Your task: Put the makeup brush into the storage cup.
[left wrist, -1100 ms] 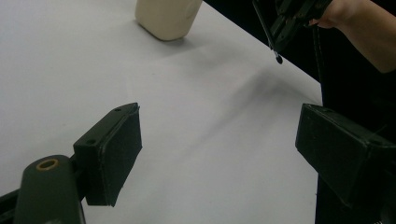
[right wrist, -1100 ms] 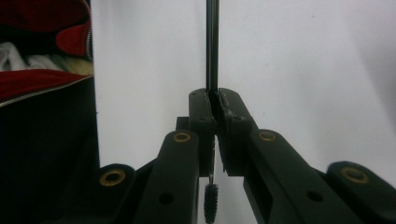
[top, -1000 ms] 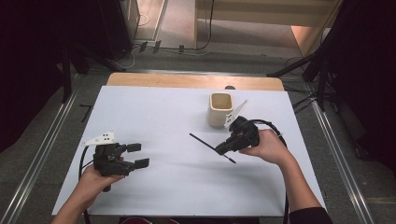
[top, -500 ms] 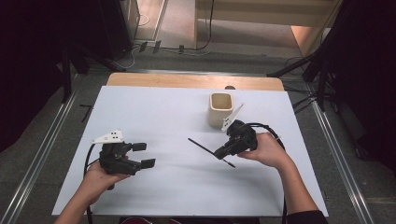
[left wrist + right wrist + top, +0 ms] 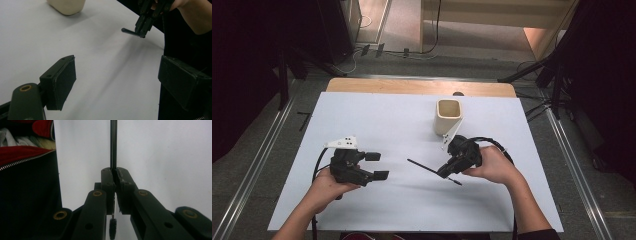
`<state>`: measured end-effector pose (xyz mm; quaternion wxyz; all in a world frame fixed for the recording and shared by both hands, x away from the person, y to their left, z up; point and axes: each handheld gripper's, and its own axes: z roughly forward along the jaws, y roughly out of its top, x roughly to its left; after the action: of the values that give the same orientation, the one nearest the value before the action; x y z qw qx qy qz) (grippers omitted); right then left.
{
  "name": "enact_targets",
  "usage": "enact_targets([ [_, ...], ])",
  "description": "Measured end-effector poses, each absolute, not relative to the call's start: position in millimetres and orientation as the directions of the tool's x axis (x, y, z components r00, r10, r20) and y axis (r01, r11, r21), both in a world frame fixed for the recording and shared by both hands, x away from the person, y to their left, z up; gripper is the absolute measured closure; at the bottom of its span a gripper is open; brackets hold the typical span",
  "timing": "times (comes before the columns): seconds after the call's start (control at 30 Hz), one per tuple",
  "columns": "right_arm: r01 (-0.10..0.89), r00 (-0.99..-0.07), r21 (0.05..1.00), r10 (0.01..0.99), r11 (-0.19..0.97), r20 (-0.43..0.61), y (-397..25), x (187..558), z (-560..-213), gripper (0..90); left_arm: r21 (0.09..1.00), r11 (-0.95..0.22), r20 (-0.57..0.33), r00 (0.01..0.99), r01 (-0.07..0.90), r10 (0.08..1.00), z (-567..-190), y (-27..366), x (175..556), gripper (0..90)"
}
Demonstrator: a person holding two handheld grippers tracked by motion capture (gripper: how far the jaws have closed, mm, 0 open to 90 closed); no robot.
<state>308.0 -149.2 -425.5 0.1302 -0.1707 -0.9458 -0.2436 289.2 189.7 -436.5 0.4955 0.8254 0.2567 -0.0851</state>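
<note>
Right gripper view: the right claw pinches the thin black brush; the left claw gapes, well apart

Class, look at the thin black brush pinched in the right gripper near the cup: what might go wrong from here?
1. The right gripper pinches the brush at one narrow spot, so it may swivel or slip.
2. The cup stands close behind that hand; a swing might tip it.
3. The left gripper is open, apart, offering no support.
</note>
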Motion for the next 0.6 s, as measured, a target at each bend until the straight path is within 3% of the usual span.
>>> enact_targets([
  [0.23, 0.341, -0.927, 0.407, 0.23, 0.847, 0.297, -143.9, 301.4, -426.6, 86.5, 0.75, -0.445, -0.393, 0.871, 0.49, 0.296, -434.1, 175.0, 287.2, 15.1],
  [0.6, 0.275, -0.945, 0.348, 0.185, 0.896, 0.269, -126.3, 303.5, -423.1, 86.5, 0.732, -0.479, -0.374, 0.873, 0.485, 0.312, -424.7, 166.5, 294.7, 15.1],
])
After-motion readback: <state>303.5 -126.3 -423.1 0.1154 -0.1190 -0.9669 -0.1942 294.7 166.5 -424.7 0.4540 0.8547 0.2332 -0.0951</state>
